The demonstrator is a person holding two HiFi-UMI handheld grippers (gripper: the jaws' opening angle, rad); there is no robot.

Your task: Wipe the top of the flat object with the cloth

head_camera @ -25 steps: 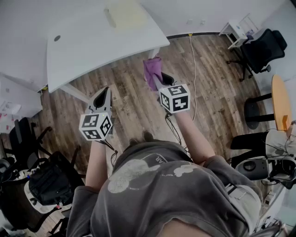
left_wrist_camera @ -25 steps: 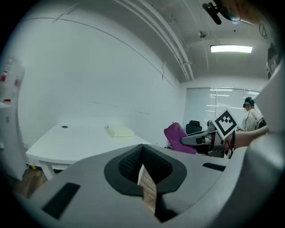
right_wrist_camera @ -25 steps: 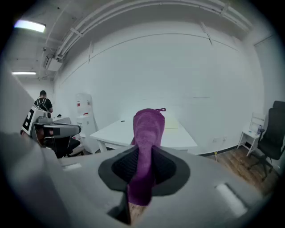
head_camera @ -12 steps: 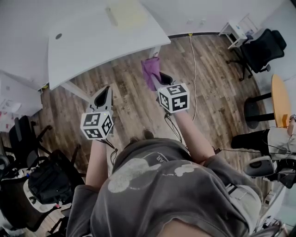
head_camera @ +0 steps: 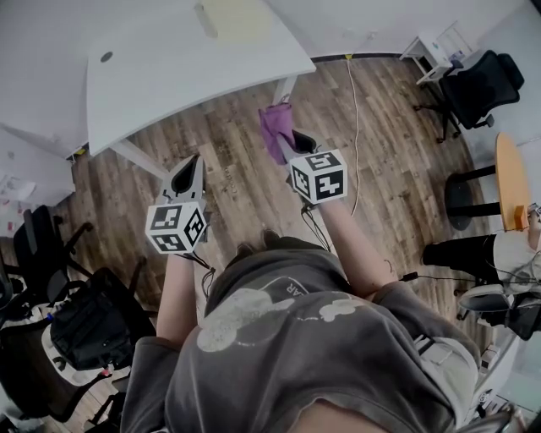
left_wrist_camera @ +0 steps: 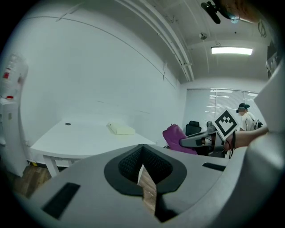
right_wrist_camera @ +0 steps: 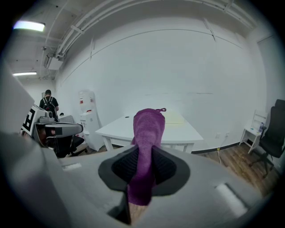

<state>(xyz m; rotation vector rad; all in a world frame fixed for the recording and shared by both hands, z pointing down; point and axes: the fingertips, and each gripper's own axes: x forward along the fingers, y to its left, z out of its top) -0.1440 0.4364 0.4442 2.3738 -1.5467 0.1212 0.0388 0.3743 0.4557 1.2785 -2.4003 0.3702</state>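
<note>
While cloth sits pinched in right gripper, left gripper jaws pressed together, empty. Flat object on table, cut off at head view's top edge.

White table on wood floor, one flat thing on top.
White table carries a pale yellow flat object near its far edge and has a round dark port towards the left; rest of the top is bare. Wood plank floor carries the table legs, a thin cable and a black office chair.
</note>
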